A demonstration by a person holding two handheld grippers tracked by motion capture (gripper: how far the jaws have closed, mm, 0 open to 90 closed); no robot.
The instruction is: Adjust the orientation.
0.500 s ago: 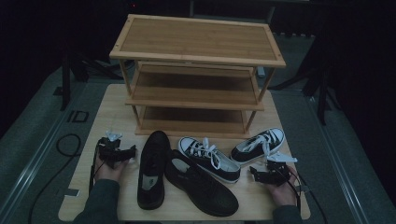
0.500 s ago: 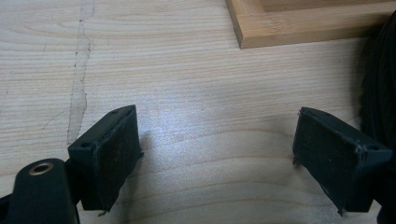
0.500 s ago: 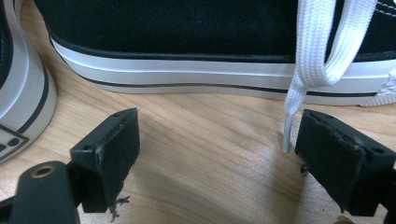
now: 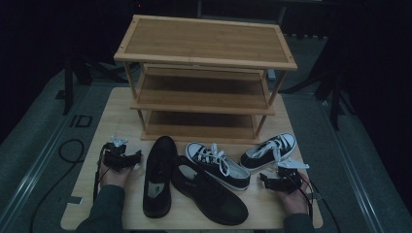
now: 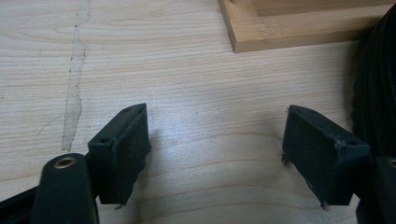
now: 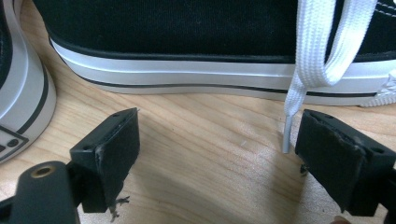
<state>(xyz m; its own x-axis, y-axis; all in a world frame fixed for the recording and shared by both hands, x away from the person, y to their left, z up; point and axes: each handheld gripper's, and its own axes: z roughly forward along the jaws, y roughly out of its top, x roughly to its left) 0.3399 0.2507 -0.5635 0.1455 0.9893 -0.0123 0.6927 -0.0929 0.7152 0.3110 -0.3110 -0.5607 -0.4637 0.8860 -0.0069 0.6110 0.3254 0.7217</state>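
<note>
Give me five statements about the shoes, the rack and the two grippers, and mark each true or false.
1. Four shoes lie on the table. True.
2. A sneaker sits on the wooden rack's top shelf. False: the shelves that show are bare.
3. The left gripper is open with nothing between its jaws. True.
4. The right gripper is clamped on a white lace. False: it is open, and the lace tip hangs free beside one jaw.
5. The two black leather shoes lie left of the two sneakers. True.

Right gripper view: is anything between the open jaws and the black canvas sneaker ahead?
Only bare wooden table lies between the right gripper and the black canvas sneaker; its white lace tip hangs beside one jaw.
</note>
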